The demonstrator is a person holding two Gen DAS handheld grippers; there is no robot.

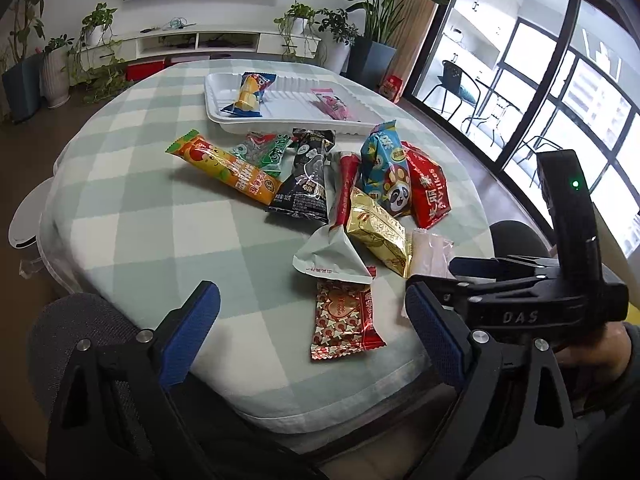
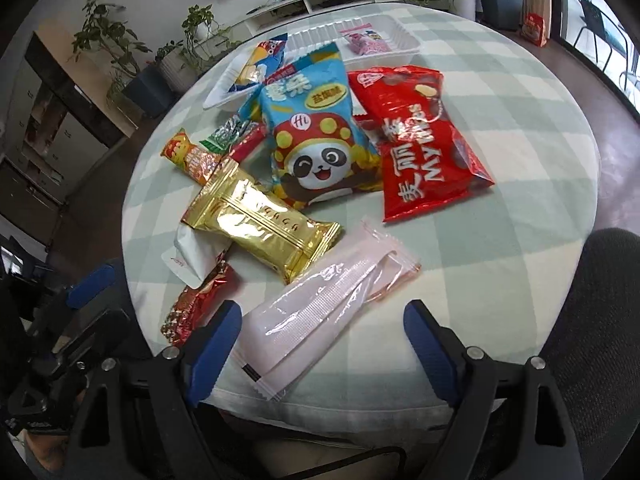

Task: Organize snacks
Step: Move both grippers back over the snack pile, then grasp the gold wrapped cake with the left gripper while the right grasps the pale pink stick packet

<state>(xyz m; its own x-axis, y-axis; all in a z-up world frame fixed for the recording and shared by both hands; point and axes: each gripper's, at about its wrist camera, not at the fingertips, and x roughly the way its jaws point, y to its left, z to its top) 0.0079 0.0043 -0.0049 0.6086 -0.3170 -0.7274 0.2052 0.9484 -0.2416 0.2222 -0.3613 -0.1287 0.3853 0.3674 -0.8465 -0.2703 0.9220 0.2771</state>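
Over table edge, left gripper [image 1: 312, 320] and right gripper [image 2: 322, 334]: jaws spread wide, holding nothing.

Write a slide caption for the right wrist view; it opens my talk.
Open right claw over a pale pink packet, with gold, panda and red snacks beyond.

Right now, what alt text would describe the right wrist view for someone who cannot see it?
An open right gripper hovers at the near edge of a checked tablecloth, a pale pink packet lying between its blue fingers. Behind lie a gold packet, a panda bag, a red bag and a white tray.
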